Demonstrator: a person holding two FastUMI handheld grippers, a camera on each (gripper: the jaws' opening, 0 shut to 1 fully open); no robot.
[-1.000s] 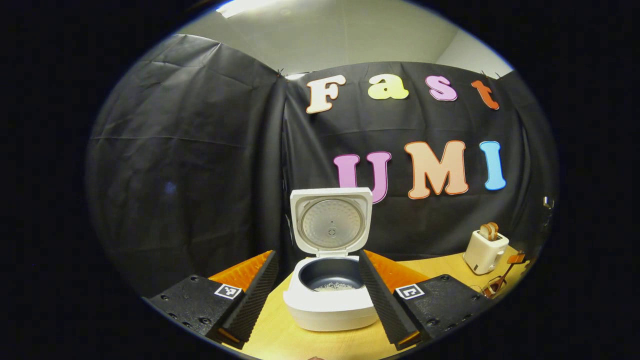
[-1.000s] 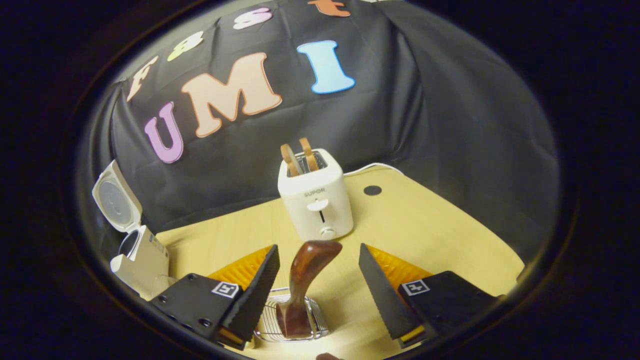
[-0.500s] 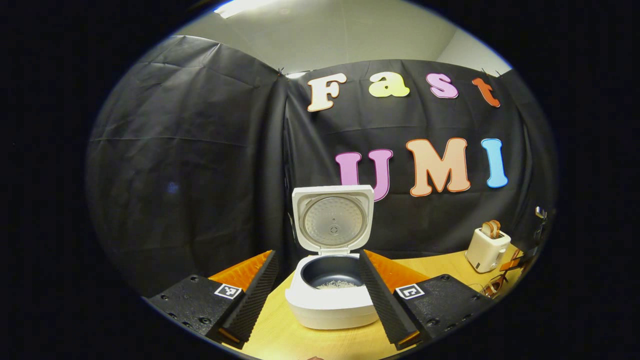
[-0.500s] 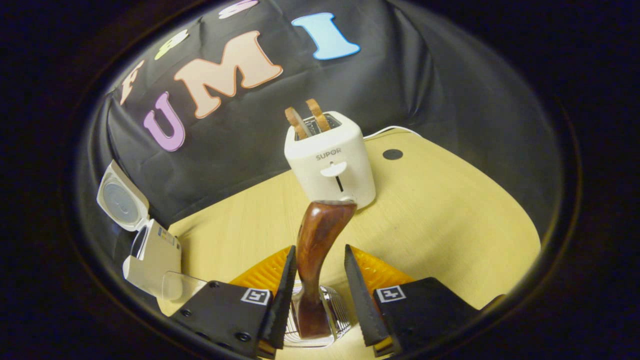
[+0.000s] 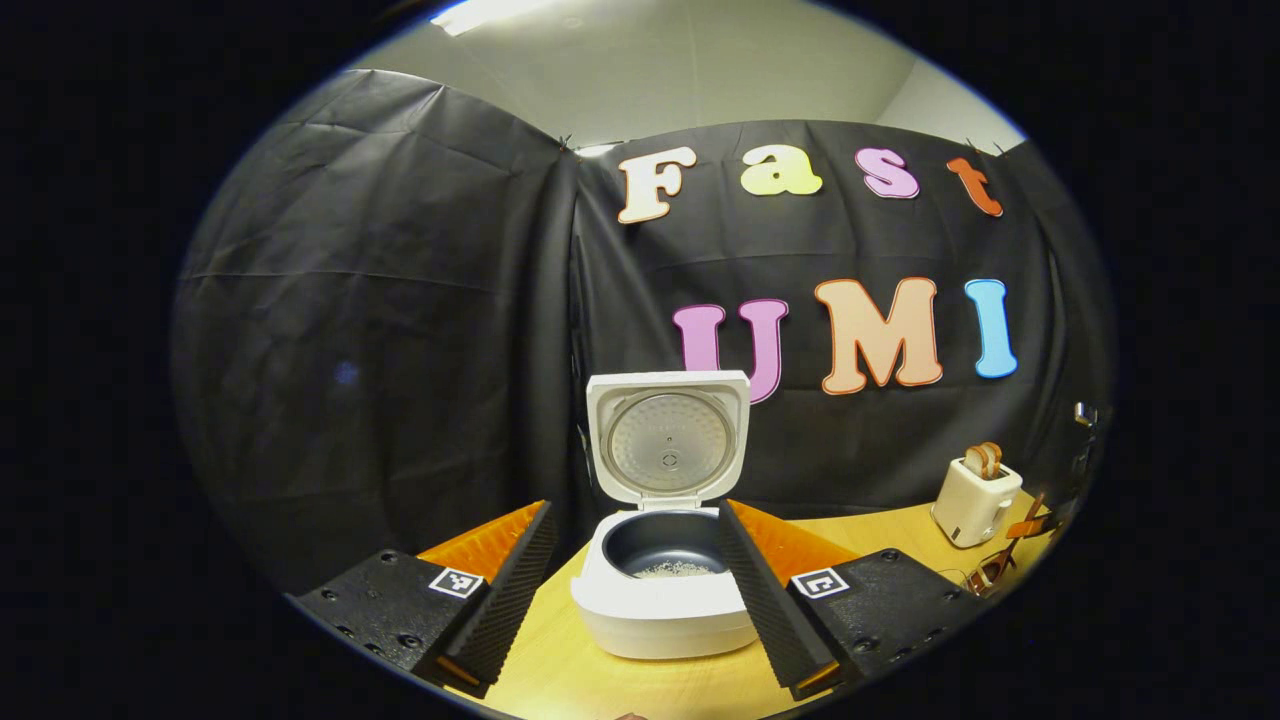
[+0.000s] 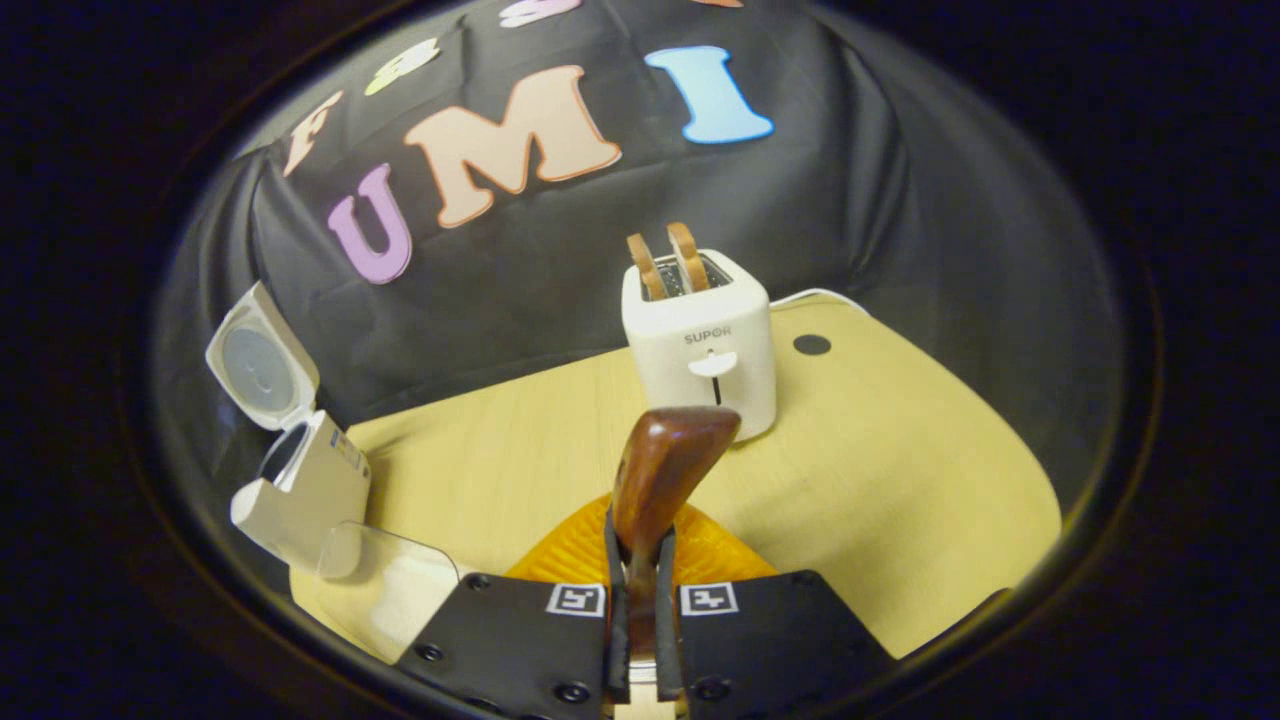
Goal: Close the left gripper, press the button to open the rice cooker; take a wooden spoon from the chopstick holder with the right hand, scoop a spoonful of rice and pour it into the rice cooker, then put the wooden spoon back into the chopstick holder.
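1. The right gripper (image 6: 640,600) is clenched on the wooden spoon (image 6: 665,470): both fingers press the handle from either side, and the handle's rounded top sticks up past the fingertips, tilted a bit to the right.
2. The spoon's lower end runs down between the fingers and out of sight, so I can't tell whether it's in the chopstick holder.
3. In the left gripper view the left gripper (image 5: 635,590) is released, fingers spread wide, holding nothing. The rice cooker (image 5: 662,600) sits just ahead of it, framed between the two fingers, not touched.
4. The cooker's lid (image 5: 668,440) stands upright and open. A small patch of rice (image 5: 672,570) lies on the bottom of the dark inner pot.
5. Count: one rice cooker, one wooden spoon, one white toaster (image 6: 705,345) w/ two slices (image 6: 665,262) poking out of the top, one clear container (image 6: 385,580) just beside the cooker in the right gripper view.
6. The toaster stands beyond the spoon, near the table's back edge. The cooker is well apart from it, over on the left.
7. The surface is a pale wood table (image 6: 900,480) w/ one dark round spot (image 6: 811,344) right of the toaster and a white cord behind it.
8. Black cloth walls the booth at the back and sides; a light ceiling w/ one bright lamp (image 5: 490,12) shows above it.
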